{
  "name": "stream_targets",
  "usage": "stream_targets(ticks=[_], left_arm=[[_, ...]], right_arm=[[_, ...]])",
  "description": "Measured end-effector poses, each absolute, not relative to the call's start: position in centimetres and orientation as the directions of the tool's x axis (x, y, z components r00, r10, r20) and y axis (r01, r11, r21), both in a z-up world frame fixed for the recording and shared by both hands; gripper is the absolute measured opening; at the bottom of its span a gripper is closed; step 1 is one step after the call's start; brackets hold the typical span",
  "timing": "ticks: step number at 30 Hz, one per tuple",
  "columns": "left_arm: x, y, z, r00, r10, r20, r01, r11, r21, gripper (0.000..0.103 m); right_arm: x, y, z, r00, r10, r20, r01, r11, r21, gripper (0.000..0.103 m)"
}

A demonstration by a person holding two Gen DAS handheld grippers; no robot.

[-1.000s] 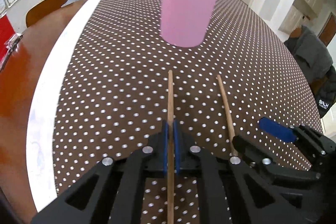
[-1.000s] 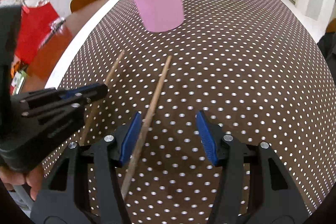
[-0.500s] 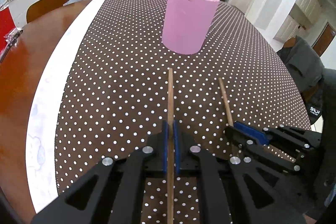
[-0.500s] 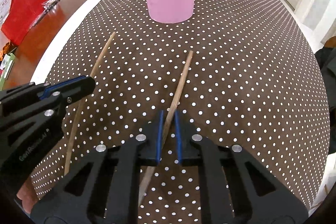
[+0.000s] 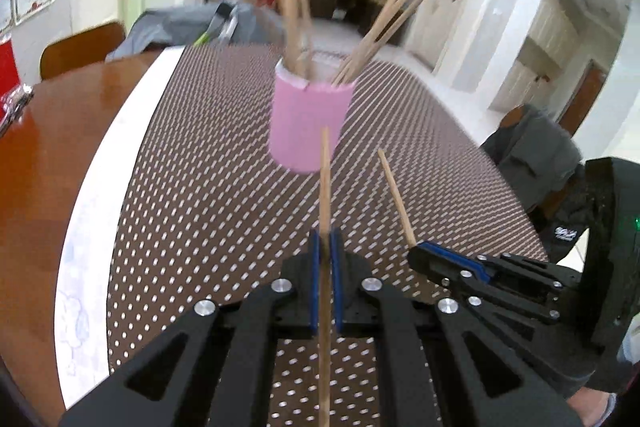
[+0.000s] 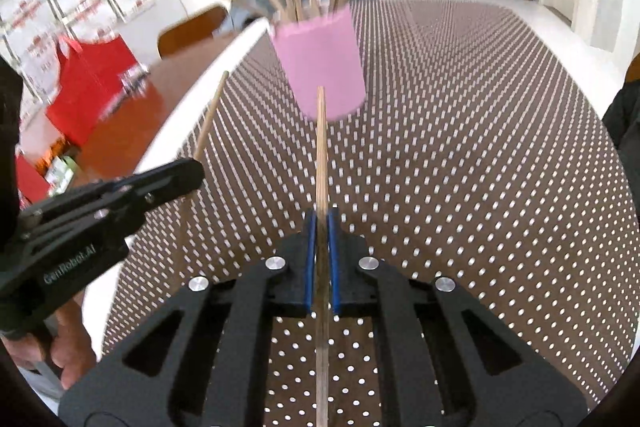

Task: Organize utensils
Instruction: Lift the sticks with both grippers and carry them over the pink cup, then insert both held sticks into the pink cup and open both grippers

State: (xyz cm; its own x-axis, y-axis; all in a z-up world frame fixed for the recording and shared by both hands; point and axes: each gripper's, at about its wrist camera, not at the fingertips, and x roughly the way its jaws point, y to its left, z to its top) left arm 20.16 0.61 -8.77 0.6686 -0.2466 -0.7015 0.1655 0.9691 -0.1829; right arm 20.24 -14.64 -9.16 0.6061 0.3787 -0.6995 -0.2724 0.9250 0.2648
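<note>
Chopsticks fill both views, 1 clamped in each gripper. From the left wrist camera, the left gripper [image 5: 325, 275] has its blue pads pressed together on a wooden chopstick [image 5: 325, 187], which runs straight out along the fingers so its tip aims at the pink cup [image 5: 308, 125]. That cup stands upright on the brown polka-dot tablecloth [image 5: 192, 195], already holding a loose bundle of chopsticks [image 5: 296, 23]. To the right, the right gripper [image 5: 424, 255] enters side-on, its own stick slanting up toward the cup. The background is blurred.

From the right wrist camera, the right gripper [image 6: 320, 259] has just closed its jaws, and they now pinch a second chopstick [image 6: 321, 155] between the pads, likewise pointed at the pink cup [image 6: 322, 67]. At left, the left gripper [image 6: 176, 179] appears with its stick [image 6: 210, 115] angled upward, a person's hand [image 6: 68, 343] below it. Both sticks seem held lengthwise so they can be dropped tip-first into the cup, which is near but not yet reached.
</note>
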Motion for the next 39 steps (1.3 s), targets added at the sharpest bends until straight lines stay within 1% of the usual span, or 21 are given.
stream_targets(ticks=[2, 8, 13, 18, 20, 23, 27, 33, 39], left_arm=[[19.7, 0.0, -7.4, 0.696, -0.274, -0.664, 0.192, 0.962, -0.195, 0.006], [18.6, -0.8, -4.2, 0.774, -0.305, -0.555, 0.237, 0.952, -0.192, 0.006], [18.8, -0.7, -1.7, 0.856, -0.308, -0.415, 0.255, 0.95, -0.178, 0.006], [20.1, 0.1, -0.2, 0.908, -0.317, -0.275, 0.266, 0.941, -0.21, 0.006], [20.6, 0.1, 0.3, 0.935, -0.295, -0.199, 0.253, 0.945, -0.209, 0.006], [21.5, 0.3, 0.7, 0.957, -0.27, -0.108, 0.241, 0.944, -0.224, 0.006], [22.8, 0.3, 1.1, 0.976, -0.22, -0.005, 0.214, 0.953, -0.214, 0.006], [25.5, 0.2, 1.1, 0.985, -0.145, 0.094, 0.162, 0.966, -0.202, 0.006], [27.6, 1.1, 0.4, 0.983, -0.089, 0.162, 0.126, 0.963, -0.237, 0.006]], right_arm=[[19.8, -15.2, -7.9, 0.638, 0.397, -0.66, -0.281, 0.918, 0.28, 0.007], [19.0, -16.5, -4.7, 0.718, 0.441, -0.539, -0.31, 0.895, 0.32, 0.007], [18.7, -17.2, -1.6, 0.783, 0.457, -0.421, -0.343, 0.883, 0.321, 0.007], [19.4, -17.2, 0.7, 0.828, 0.457, -0.324, -0.361, 0.878, 0.316, 0.007], [20.0, -17.1, 1.4, 0.851, 0.442, -0.283, -0.36, 0.884, 0.299, 0.007], [20.9, -16.5, 2.1, 0.881, 0.42, -0.219, -0.356, 0.891, 0.281, 0.007], [22.1, -15.6, 2.6, 0.909, 0.4, -0.116, -0.364, 0.898, 0.249, 0.007], [24.4, -14.2, 2.6, 0.93, 0.367, 0.006, -0.36, 0.908, 0.214, 0.006], [26.5, -13.8, 2.1, 0.931, 0.359, 0.059, -0.363, 0.902, 0.234, 0.006]])
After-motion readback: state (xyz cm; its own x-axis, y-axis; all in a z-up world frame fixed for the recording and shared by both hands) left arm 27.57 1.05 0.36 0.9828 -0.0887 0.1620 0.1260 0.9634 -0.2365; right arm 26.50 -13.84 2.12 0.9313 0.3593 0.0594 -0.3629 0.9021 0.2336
